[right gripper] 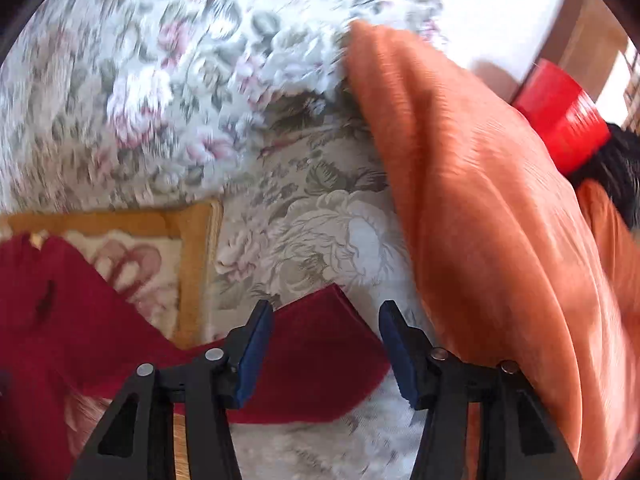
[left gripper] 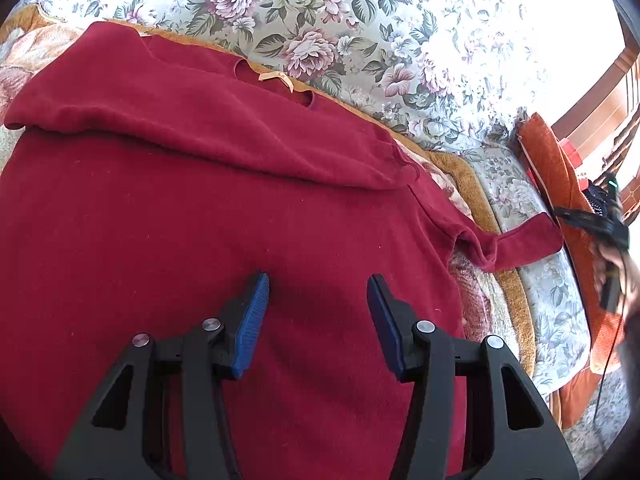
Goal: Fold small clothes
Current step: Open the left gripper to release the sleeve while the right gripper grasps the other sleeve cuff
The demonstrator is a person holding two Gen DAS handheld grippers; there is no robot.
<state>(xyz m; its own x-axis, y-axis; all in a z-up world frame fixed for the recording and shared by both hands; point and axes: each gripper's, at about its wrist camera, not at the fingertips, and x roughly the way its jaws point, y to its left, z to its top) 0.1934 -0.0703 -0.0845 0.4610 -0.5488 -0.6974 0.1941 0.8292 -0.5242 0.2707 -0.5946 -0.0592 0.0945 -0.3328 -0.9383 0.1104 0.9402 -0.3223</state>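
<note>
A dark red sweater lies spread flat, its neck label at the far edge. A band of its fabric is folded across the chest. Its right sleeve stretches out to the right. My left gripper hovers over the sweater's body, open, with nothing between its blue pads. At the far right my right gripper appears blurred in a person's hand. In the right wrist view the right gripper stands open over the sleeve's cuff end, which lies beneath, between the fingers, unpinched.
The sweater rests on a patterned mat with an ochre border over a floral sofa cover. An orange cushion stands right beside the right gripper. A red container sits behind it. A black cable hangs at the right.
</note>
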